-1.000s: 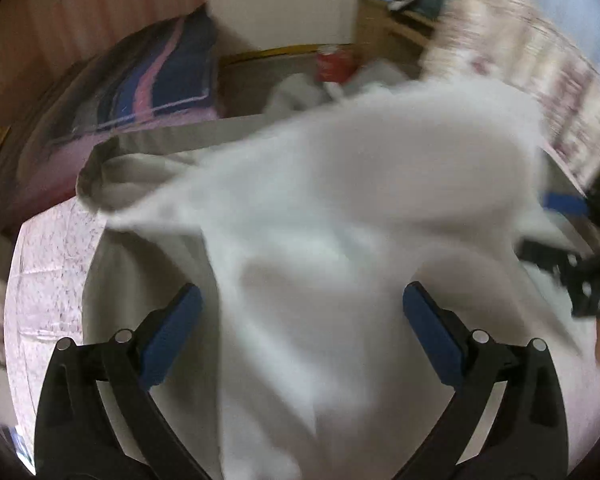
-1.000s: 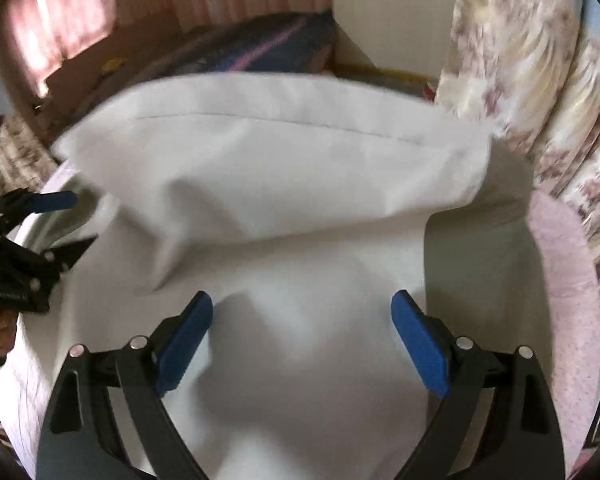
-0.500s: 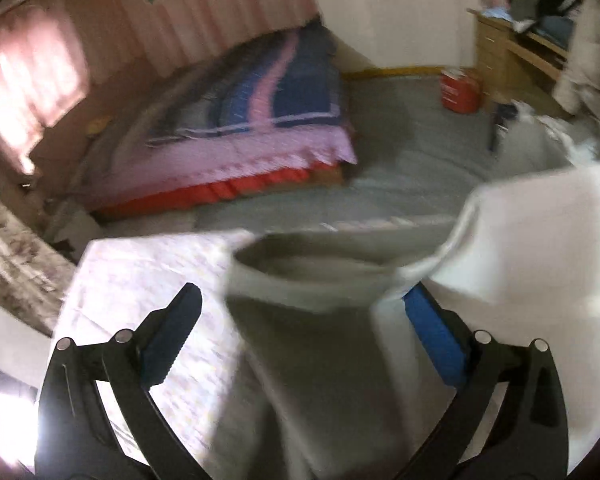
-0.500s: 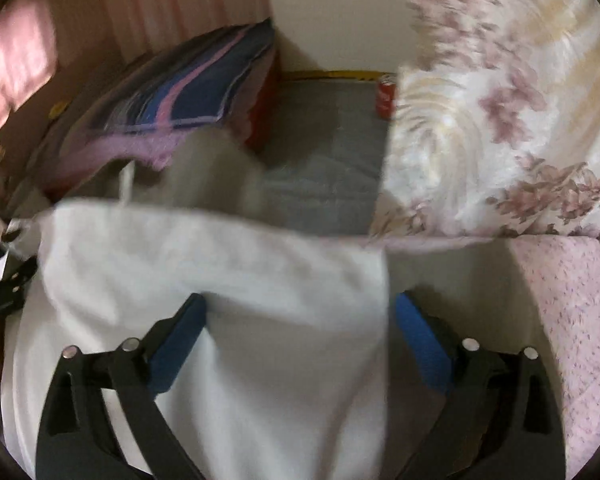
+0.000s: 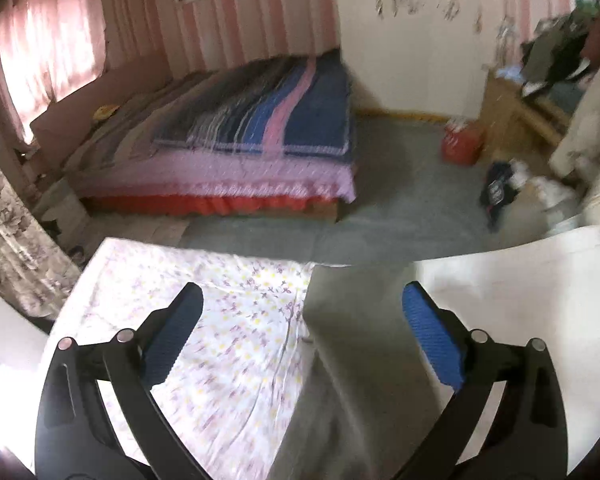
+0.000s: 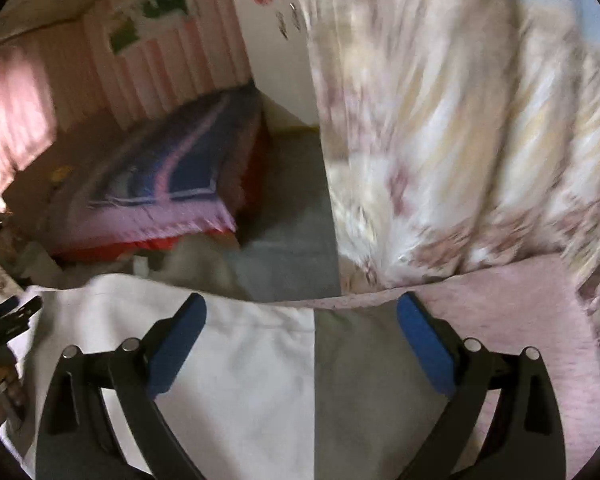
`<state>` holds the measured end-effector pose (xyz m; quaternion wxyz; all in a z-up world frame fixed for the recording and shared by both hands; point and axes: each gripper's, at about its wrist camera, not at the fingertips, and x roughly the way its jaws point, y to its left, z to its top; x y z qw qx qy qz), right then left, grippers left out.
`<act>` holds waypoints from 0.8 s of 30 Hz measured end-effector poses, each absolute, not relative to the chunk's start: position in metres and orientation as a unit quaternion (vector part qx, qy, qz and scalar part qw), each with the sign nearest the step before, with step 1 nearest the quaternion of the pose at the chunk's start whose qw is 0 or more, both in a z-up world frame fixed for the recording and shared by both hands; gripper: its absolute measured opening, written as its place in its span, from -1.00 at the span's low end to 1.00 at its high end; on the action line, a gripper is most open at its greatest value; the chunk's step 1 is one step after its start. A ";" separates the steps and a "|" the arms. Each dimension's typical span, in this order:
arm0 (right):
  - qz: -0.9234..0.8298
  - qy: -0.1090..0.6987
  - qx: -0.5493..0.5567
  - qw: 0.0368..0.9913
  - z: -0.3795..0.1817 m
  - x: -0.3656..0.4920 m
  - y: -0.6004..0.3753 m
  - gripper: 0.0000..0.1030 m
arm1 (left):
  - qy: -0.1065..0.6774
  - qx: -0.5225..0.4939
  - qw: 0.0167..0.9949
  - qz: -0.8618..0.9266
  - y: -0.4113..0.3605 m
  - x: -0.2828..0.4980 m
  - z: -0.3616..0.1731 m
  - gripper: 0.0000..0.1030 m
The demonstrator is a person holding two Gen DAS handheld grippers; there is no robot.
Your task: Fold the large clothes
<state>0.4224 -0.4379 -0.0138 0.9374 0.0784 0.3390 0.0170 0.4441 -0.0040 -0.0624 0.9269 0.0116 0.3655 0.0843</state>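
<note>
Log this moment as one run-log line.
task: fold large clothes | left gripper: open, empty | right gripper: open, empty | white garment: lying on floral sheet | frames blurred

A bed (image 5: 236, 148) with a striped blue and pink blanket (image 5: 268, 108) stands against the pink striped wall (image 5: 236, 20). A red container (image 5: 462, 144) sits on the grey floor (image 5: 400, 200) near a wooden desk (image 5: 512, 108). Floral curtains (image 6: 460, 120) hang at right. Pink curtains (image 5: 48, 48) cover the window.

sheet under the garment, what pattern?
White sheet with small purple and yellow flowers; clearest in the left wrist view.
</note>
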 end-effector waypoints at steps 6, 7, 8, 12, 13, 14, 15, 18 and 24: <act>0.036 0.303 0.020 0.952 0.000 0.305 -0.422 0.90 | 0.323 0.003 0.946 0.025 -0.026 0.335 -0.021 0.94; 0.034 0.303 0.010 0.952 -0.006 0.293 -0.421 0.90 | 0.317 0.013 0.948 0.021 -0.032 0.315 -0.025 0.94; 0.030 0.295 0.001 0.955 -0.014 0.276 -0.422 0.90 | 0.313 0.020 0.949 0.022 -0.034 0.302 -0.029 0.94; 0.019 0.297 0.011 0.955 -0.043 0.235 -0.433 0.90 | 0.299 0.005 0.954 0.025 -0.028 0.248 -0.055 0.94; 0.022 0.298 0.015 0.954 -0.048 0.228 -0.433 0.90 | 0.298 -0.001 0.954 0.024 -0.027 0.238 -0.059 0.94; 0.026 0.304 0.013 0.952 -0.054 0.224 -0.432 0.90 | 0.297 -0.008 0.955 0.015 -0.026 0.225 -0.064 0.94; 0.024 0.307 0.010 0.951 -0.060 0.218 -0.431 0.90 | 0.299 -0.007 0.954 0.018 -0.025 0.216 -0.070 0.94; 0.030 0.318 -0.005 0.948 -0.071 0.208 -0.416 0.90 | 0.301 0.004 0.953 0.012 -0.025 0.198 -0.084 0.94; -0.001 0.367 -0.043 0.929 -0.094 0.210 -0.402 0.94 | 0.364 0.011 0.931 0.025 -0.026 0.207 -0.115 0.94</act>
